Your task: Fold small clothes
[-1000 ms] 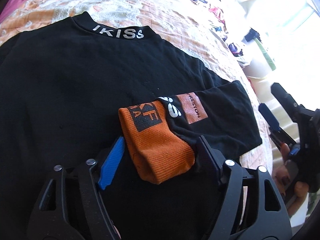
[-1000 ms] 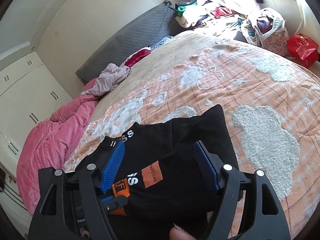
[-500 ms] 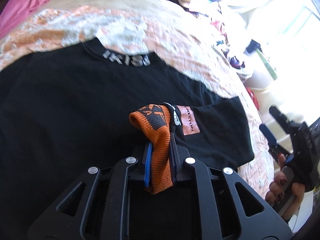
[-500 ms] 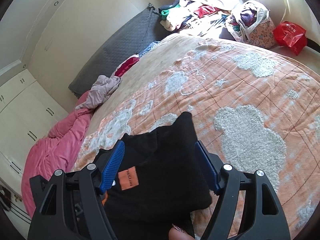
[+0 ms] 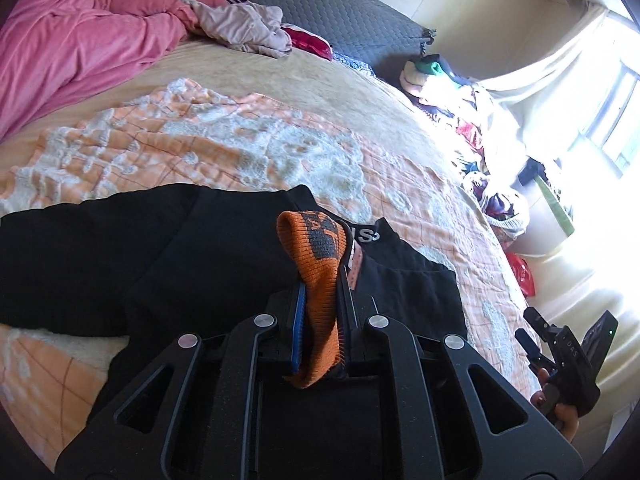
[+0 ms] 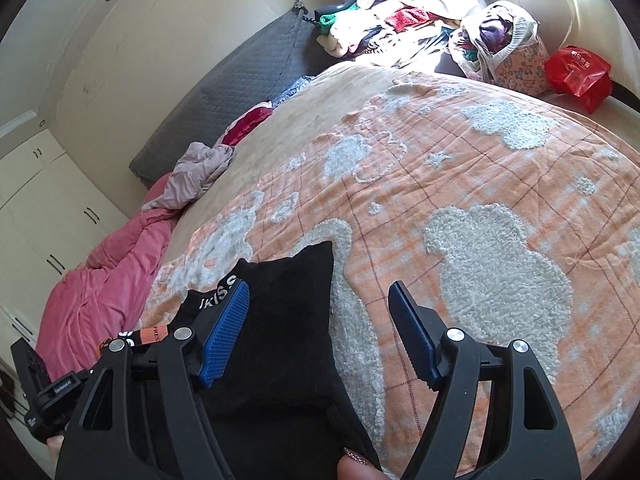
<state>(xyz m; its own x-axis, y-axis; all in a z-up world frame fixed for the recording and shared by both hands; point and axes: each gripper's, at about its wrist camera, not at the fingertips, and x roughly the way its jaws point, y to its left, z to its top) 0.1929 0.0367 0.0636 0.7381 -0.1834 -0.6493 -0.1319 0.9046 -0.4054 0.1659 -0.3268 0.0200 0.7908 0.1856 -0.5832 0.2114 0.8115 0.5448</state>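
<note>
A: Judging by how the black shirt [image 5: 168, 264] lies, how far along is the fold?

B: Early to middle, I'd say. It is spread on the bed's orange quilt [image 5: 224, 148], with its lettered collar [image 5: 366, 235] showing. One sleeve is lifted by its orange cuff [image 5: 318, 280] above the body of the shirt. No tidy rectangle yet, so the other folds look undone.

A: What has the cuff?

B: The left hand-held gripper [image 5: 320, 320]. Its blue pads are pressed tight on the orange ribbing from both sides, cloth bunched between them, and the cuff's end hangs out toward the camera.

A: And the right hand-held gripper [image 6: 320, 336]?

B: Spread wide, holding nothing. One pad [image 6: 224, 334] sits over the black fabric near the collar; whether it touches, I cannot tell. The other pad [image 6: 414, 342] is over bare quilt. A corner of the shirt points up between them.

A: What remains?

B: Probably laying that sleeve across the body, doing the other side, then folding the length. The pile of clothes [image 6: 384, 28] beyond the bed's far edge suggests more pieces wait.
</note>
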